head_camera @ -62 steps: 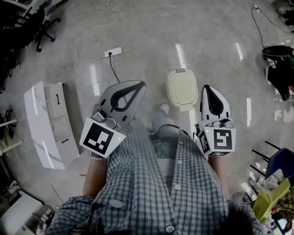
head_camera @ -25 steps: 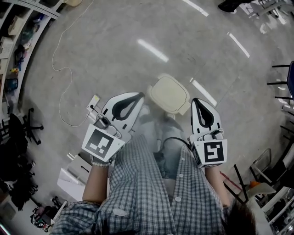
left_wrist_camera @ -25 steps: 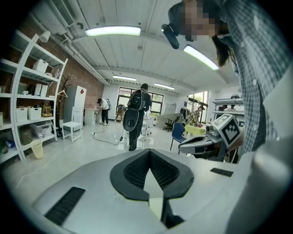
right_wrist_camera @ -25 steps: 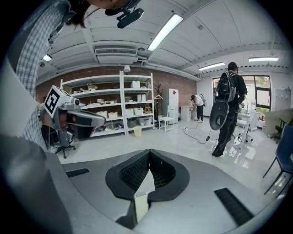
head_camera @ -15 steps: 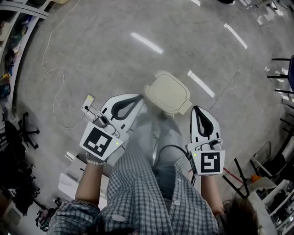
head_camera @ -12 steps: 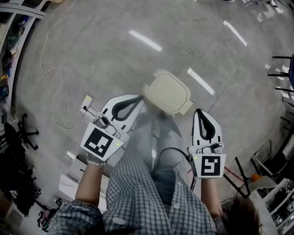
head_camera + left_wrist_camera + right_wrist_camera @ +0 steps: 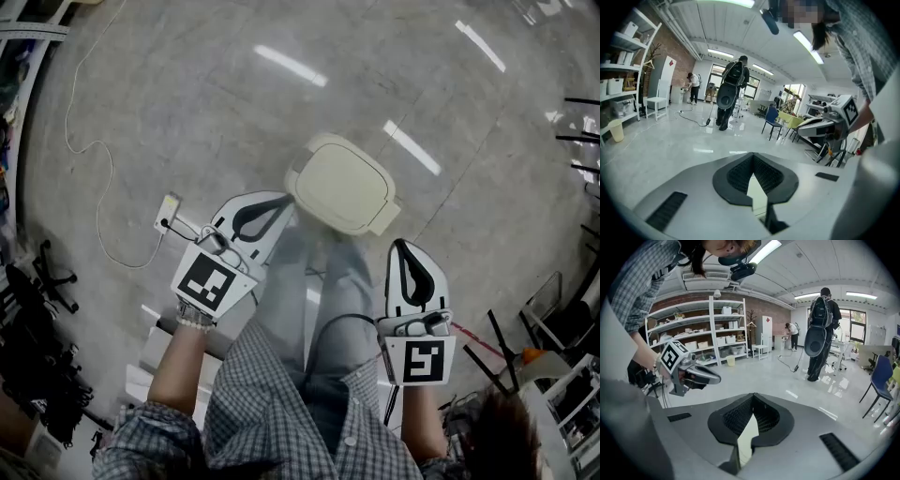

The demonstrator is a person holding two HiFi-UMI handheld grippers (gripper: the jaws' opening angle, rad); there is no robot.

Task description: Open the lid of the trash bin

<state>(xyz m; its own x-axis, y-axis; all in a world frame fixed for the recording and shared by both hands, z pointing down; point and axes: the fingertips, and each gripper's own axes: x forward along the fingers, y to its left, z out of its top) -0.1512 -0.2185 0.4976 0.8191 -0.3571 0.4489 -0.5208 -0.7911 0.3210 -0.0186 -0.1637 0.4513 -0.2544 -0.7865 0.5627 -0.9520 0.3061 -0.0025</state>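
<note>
The trash bin (image 7: 367, 208) is seen from above on the grey floor (image 7: 187, 84), at 12 o'clock from the person's legs. Its cream lid (image 7: 337, 180) lies flat and closed. The left gripper (image 7: 279, 204) is held at the bin's 8 o'clock, with its tip just beside the bin's edge — whether contact is made cannot be told. The right gripper (image 7: 403, 251) is held at the bin's 5 o'clock, near it but apart. In each gripper view the jaws are seen brought together at their tips, with nothing clamped between them — only a pale surface shows through the slot behind the tips. A power strip (image 7: 168, 210) lies on the floor at 9 o'clock of the left gripper.
</note>
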